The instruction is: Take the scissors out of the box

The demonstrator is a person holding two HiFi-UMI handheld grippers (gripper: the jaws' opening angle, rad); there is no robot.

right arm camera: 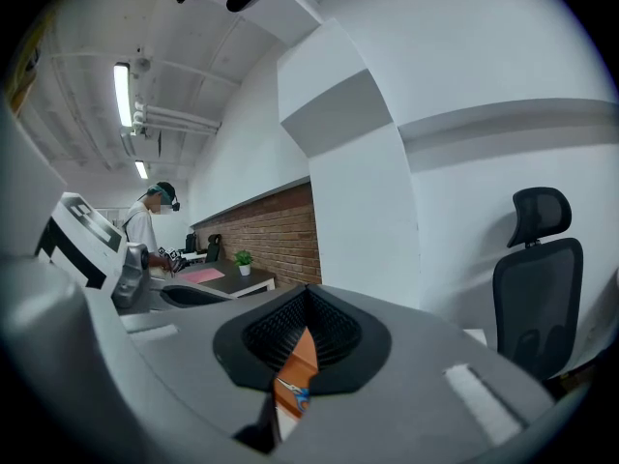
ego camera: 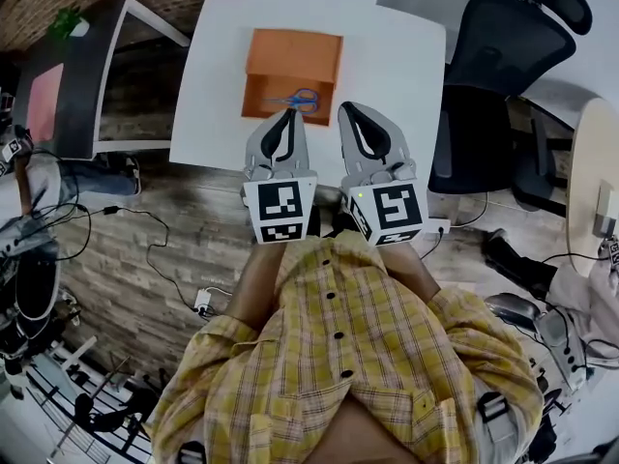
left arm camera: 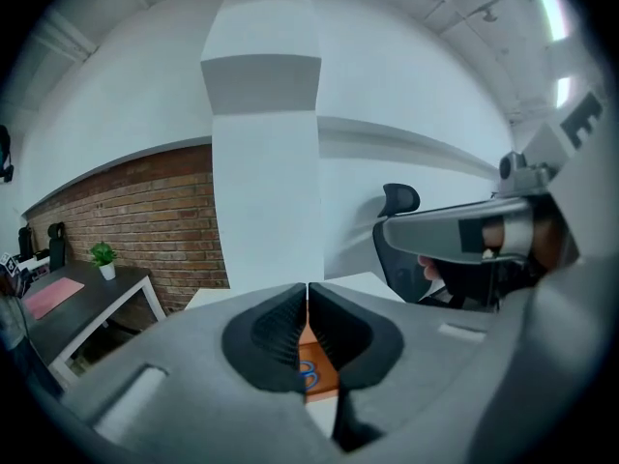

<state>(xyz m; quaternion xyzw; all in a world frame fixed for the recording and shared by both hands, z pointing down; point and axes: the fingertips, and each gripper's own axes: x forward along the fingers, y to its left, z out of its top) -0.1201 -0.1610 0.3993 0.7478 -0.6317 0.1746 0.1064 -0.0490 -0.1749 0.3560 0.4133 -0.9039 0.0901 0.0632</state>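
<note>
A white table (ego camera: 397, 56) has an orange box (ego camera: 290, 54) on it. The box is open at the top. The scissors (ego camera: 298, 100) lie flat inside the box, near the side closest to the person. They have blue handles, and the handles point to the right.

A person in a yellow checked shirt (ego camera: 358, 356) holds two tools side by side, just apart from each other. Both point at the box.

The left hand-held gripper (ego camera: 287, 114) has its two jaws pressed together, and nothing is between them. In the head view its tip sits by the near edge of the box, close to the scissors. I cannot tell if it touches the box. In the left gripper view, a bit of the orange box and the blue handles peek out below the closed jaws.

The right hand-held gripper (ego camera: 346, 106) has its jaws together at the tip too, and it holds nothing. Its tip is just to the right of the box, above the white table. In the right gripper view, the box and the scissors show in the small gap under the tip.

A black chair (ego camera: 498, 75) stands to the right of the table. To the left there is a dark table (ego camera: 82, 85) with a little green plant (ego camera: 66, 22) on it.
</note>
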